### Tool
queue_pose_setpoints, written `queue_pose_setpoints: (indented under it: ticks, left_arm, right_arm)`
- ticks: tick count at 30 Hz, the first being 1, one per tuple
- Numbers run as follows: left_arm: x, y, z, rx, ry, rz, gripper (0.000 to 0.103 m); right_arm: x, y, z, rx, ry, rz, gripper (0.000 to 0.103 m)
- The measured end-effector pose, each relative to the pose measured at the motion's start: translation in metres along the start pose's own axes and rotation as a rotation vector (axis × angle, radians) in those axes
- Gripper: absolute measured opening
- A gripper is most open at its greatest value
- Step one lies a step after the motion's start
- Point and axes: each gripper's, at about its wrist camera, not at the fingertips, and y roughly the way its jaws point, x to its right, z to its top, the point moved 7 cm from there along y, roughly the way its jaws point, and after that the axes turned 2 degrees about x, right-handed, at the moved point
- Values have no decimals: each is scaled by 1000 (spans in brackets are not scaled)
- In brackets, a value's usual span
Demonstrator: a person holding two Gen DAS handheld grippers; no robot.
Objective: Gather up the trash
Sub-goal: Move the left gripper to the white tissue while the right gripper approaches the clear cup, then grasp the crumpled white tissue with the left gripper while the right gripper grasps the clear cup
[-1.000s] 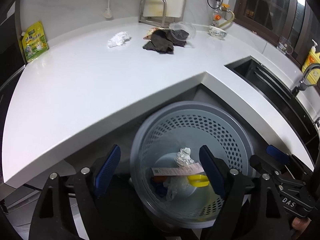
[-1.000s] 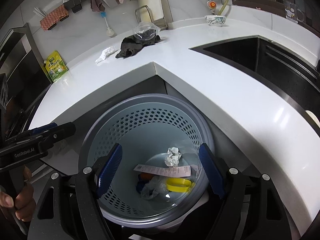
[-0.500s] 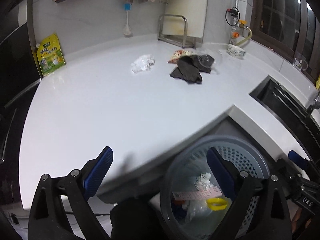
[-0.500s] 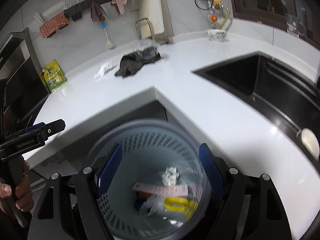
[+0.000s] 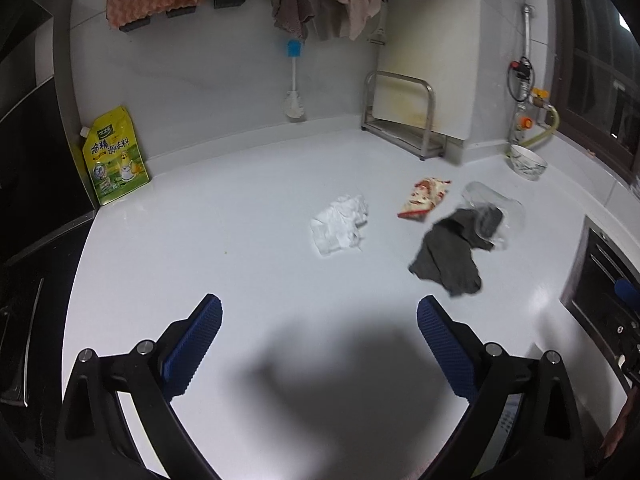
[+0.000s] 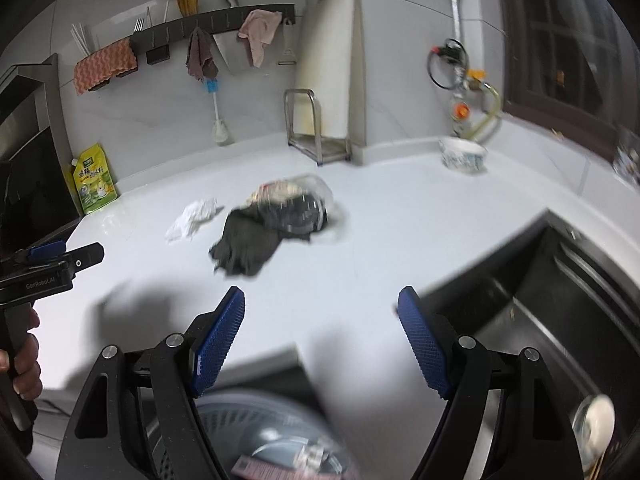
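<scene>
Left gripper (image 5: 318, 320) wide open above the white counter (image 5: 240, 240), nothing between the blue pads (image 5: 200, 340); jaws just opened further to reach this spread. Casting a dark shadow on the bare counter below and between the fingers.

Ahead of the left fingers, well apart from them: crumpled white tissue (image 5: 340, 228), lying roughly midway between the two finger lines. Farther back and to the right of it, a red-and-white snack wrapper (image 5: 424, 198). Right of that, a dark grey rag (image 5: 452, 256) spread flat, nearest to the right-hand finger of this gripper but not touching it. Clear plastic container (image 5: 496, 212) resting partly over the rag's far end.

Right gripper (image 6: 320, 308) also open, nothing between its pads (image 6: 220, 336). Hanging over the counter edge, with the grey perforated trash bin (image 6: 256, 436) below and behind the fingertips, blurred, holding a pink slip of paper (image 6: 256, 466) and other scraps. Same rag (image 6: 248, 244) ahead, closer to the left-hand finger; tissue (image 6: 192, 218) just left of it; plastic container (image 6: 296, 204) on its far side, wrapper only dimly seen behind that.

Black sink (image 6: 560, 300) off to the right of the right gripper. Patterned bowl (image 6: 464, 156) near the back wall, yellow seasoning pouch (image 5: 114, 156) standing at the far left corner. Left gripper (image 6: 86, 258) also visible at the left edge of the right view, held by a hand (image 6: 24, 364).
</scene>
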Motion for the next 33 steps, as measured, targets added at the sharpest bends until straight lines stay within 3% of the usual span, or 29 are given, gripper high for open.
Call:
queue_pose_setpoints:
  ticks: [13,22,33]
  left_arm:
    - [3,99,32,-67,22,12,96]
    - [12,131,50,-93,13,-25,96]
    - [11,155,51,-153,-6,-45,96]
  right_arm:
    - [7,103,41,-53,-49,-16,76]
    - [12,137,48,-86,-76,-114,75]
    - [9,157,53,-89,-57,-113,75]
